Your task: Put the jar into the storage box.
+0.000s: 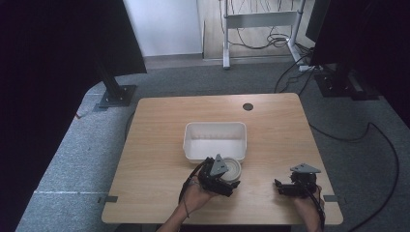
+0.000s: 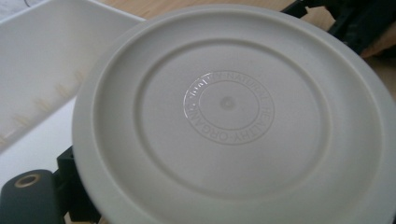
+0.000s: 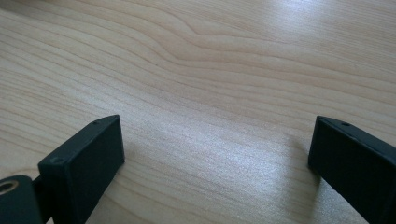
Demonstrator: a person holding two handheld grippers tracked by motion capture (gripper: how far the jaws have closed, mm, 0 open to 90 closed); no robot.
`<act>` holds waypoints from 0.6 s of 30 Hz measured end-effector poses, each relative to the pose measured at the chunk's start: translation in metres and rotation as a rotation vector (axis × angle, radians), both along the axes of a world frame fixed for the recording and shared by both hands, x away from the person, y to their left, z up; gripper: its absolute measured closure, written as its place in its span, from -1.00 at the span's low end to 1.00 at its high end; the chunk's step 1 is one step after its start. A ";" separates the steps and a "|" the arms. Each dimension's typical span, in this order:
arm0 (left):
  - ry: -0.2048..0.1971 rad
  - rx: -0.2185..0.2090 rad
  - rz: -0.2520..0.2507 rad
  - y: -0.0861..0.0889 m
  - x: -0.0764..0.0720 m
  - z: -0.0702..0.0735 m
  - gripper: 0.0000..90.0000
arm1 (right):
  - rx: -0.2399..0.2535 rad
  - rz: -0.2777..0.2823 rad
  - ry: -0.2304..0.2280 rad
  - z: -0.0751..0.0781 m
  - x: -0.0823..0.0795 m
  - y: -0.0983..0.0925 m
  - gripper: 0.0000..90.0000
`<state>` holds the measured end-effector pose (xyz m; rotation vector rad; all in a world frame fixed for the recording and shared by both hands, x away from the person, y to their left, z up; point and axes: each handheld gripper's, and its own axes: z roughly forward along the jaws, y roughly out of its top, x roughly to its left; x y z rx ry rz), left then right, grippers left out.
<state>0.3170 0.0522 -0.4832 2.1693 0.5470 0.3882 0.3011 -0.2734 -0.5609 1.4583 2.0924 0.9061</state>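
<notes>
Grey carpet (image 1: 72, 145) surrounds a light wooden desk (image 1: 159, 159) at the centre of the high view, with cables (image 1: 358, 135) trailing across the floor at right and a white frame's legs (image 1: 256, 29) standing at the top. On the desk, a white rectangular tub (image 1: 214, 140) sits mid-frame; just below it, touching or nearly touching its near wall, a round pale lid (image 1: 231, 169) is held by the left gripper (image 1: 220, 179), which enters with a hand (image 1: 196, 195) from the bottom centre. The right gripper (image 1: 285, 187) rests low at the lower right, well apart from the tub, its fingers pointing left. In the left gripper view, the lid (image 2: 233, 116) spans the frame, underside up, with embossed ring lettering at its centre; the fingers (image 2: 28, 196) are clamped on its rim at lower left, and the tub (image 2: 42, 60) lies at upper left. In the right gripper view, both black fingers (image 3: 84, 163) stand wide apart over bare desk (image 3: 210, 84), holding nothing.
</notes>
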 end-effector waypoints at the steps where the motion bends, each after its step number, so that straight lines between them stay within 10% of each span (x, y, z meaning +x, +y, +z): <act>1: -0.001 -0.002 0.006 0.002 0.001 0.001 -0.78 | 0.000 0.000 0.000 0.000 0.000 0.000 -0.93; 18: -0.013 -0.005 0.072 0.015 0.029 0.010 -0.78 | 0.000 0.000 0.000 0.000 0.000 0.000 -0.93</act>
